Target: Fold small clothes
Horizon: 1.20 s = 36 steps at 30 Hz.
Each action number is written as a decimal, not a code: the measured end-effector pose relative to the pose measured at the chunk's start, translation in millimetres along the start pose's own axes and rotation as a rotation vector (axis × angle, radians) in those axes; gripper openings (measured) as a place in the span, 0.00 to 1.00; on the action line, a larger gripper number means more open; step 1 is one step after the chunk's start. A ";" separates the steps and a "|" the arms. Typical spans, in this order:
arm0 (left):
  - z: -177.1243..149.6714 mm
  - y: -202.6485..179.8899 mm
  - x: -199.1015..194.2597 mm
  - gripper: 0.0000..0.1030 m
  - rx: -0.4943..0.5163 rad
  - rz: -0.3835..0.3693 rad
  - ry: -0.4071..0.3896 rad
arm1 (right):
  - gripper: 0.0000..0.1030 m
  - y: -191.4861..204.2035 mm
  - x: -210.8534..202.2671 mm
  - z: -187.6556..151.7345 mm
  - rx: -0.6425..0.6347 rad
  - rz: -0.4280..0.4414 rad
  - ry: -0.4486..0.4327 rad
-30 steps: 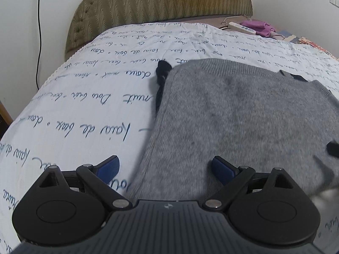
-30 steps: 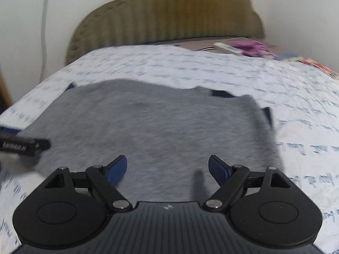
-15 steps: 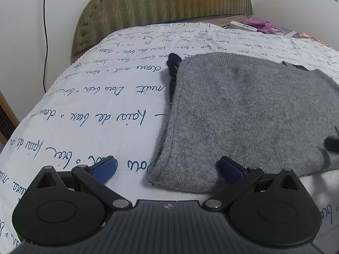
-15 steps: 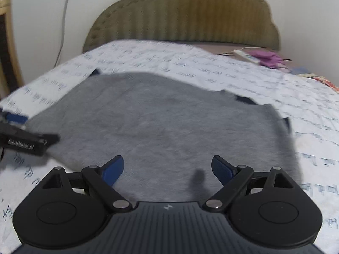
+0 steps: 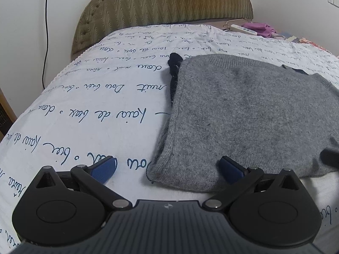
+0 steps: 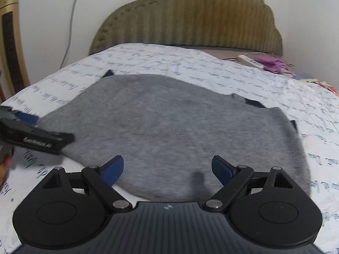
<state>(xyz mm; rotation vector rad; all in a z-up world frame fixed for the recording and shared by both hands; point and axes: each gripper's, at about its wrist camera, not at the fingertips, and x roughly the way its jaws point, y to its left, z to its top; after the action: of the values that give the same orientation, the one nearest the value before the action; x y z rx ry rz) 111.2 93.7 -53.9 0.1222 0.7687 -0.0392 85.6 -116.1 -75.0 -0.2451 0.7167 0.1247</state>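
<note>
A grey knit sweater (image 5: pixel 243 114) lies folded flat on the bed; dark navy trim (image 5: pixel 174 69) sticks out at its far left edge. My left gripper (image 5: pixel 167 169) is open and empty, its jaws straddling the sweater's near left corner. In the right wrist view the sweater (image 6: pixel 169 127) fills the middle. My right gripper (image 6: pixel 167 168) is open and empty over its near edge. The left gripper (image 6: pixel 34 135) shows at the left side, at the sweater's left corner.
The bed has a white sheet with blue handwriting (image 5: pixel 95 110) and an olive padded headboard (image 5: pixel 161 6). A white power strip (image 5: pixel 243 29) and a purple cloth (image 5: pixel 259 28) lie at the far right. A gold-framed piece of furniture (image 6: pixel 10 42) stands at the left.
Both grippers have drawn back toward the near edge of the sweater and stayed open. The left gripper went from above the sweater to its near left corner.
</note>
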 end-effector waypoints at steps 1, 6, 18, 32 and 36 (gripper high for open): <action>-0.9 0.6 -0.2 1.00 -0.003 -0.002 -0.001 | 0.88 4.6 1.8 -2.0 -0.017 -0.002 0.002; -4.3 1.6 -0.2 1.00 -0.013 -0.006 -0.021 | 0.88 9.7 13.1 -15.9 -0.024 -0.016 0.026; -13.8 2.0 -3.1 1.00 -0.042 -0.004 -0.087 | 1.00 4.3 16.9 -31.5 0.036 -0.039 0.000; -10.6 7.9 -2.9 1.00 -0.049 -0.034 -0.078 | 1.00 12.2 7.1 -32.4 0.009 -0.066 -0.022; 1.0 15.4 -11.5 1.00 -0.075 -0.069 -0.097 | 1.00 22.2 -2.1 -31.0 -0.030 -0.088 -0.061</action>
<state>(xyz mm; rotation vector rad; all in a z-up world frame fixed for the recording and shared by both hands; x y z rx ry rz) 104.8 108.7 -43.8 0.0222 0.6763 -0.0813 60.0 -102.9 -100.2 -0.2999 0.6429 0.0588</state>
